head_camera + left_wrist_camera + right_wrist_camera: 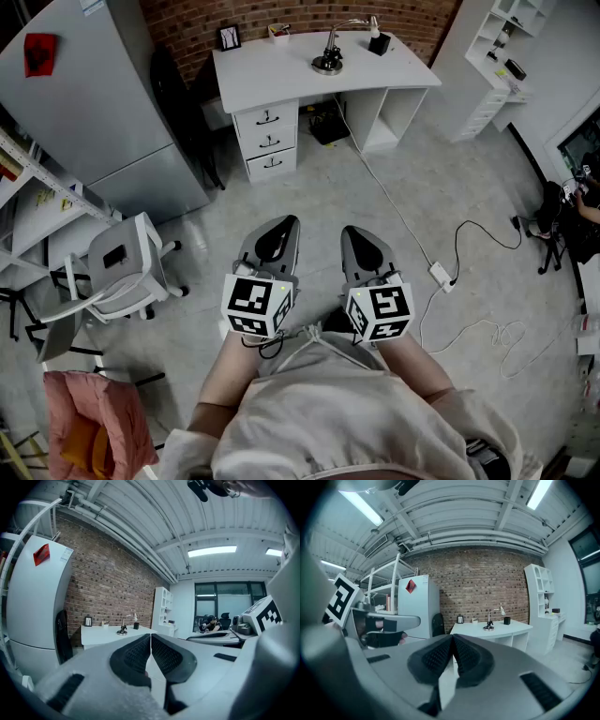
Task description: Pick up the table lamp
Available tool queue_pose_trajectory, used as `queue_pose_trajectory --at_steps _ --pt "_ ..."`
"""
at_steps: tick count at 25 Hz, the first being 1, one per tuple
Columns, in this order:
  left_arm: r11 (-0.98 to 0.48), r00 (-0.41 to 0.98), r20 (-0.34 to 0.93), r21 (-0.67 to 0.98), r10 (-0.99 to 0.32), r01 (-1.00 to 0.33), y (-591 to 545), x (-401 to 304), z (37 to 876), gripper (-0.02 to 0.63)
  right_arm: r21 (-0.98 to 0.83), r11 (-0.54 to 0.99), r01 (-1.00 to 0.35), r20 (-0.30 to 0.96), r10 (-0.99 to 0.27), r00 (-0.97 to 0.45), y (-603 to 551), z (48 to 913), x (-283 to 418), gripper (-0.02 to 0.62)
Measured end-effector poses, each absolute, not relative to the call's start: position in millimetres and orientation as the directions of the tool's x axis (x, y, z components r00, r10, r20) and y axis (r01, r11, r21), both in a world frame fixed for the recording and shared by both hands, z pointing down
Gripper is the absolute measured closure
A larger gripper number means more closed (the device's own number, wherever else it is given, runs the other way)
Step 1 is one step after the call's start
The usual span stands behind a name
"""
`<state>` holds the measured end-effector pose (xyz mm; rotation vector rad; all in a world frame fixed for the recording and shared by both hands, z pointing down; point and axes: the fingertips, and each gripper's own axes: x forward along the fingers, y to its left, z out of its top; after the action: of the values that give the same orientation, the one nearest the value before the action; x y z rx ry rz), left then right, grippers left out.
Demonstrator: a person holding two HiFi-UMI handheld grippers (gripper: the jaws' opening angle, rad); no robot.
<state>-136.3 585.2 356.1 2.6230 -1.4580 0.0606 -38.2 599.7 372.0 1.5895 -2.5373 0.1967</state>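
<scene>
The table lamp (pixel 330 54), with a round dark base and a bent silver arm, stands on the white desk (pixel 281 73) far ahead by the brick wall. It shows small in the left gripper view (pixel 123 626) and the right gripper view (pixel 489 623). My left gripper (pixel 277 228) and right gripper (pixel 358 236) are held side by side close to my body, well short of the desk. Both are shut with nothing between their pads.
A grey fridge (pixel 94 103) stands left of the desk. A white chair (pixel 122 272) is on my left and a pink one (pixel 89 427) is near my left elbow. A cable (pixel 394 206) with a white adapter (pixel 441 275) runs across the floor. White shelves (pixel 497 56) fill the far right.
</scene>
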Motion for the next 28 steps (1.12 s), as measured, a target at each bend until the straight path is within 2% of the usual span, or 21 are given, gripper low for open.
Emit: queue_pose_trajectory --at_steps 9,16,22,28 --pt "-0.533 0.546 0.136 0.121 -0.827 -0.837 574 -131 368 0.586 -0.039 0.435 -0.899 0.210 -0.877 -0.433 587 377 -41 0.568" --pt "-0.512 0.536 0.164 0.168 -0.828 -0.842 559 -127 384 0.586 -0.086 0.382 -0.920 0.241 -0.888 -0.391 570 391 -23 0.568" --pt "-0.488 0.517 0.183 0.184 -0.836 -0.853 525 -108 391 0.586 -0.097 0.387 -0.917 0.268 -0.877 -0.398 537 401 2 0.568" --pt "-0.472 0.496 0.182 0.162 -0.849 -0.867 467 -72 385 0.586 -0.113 0.393 -0.913 0.242 -0.880 -0.409 480 393 44 0.568"
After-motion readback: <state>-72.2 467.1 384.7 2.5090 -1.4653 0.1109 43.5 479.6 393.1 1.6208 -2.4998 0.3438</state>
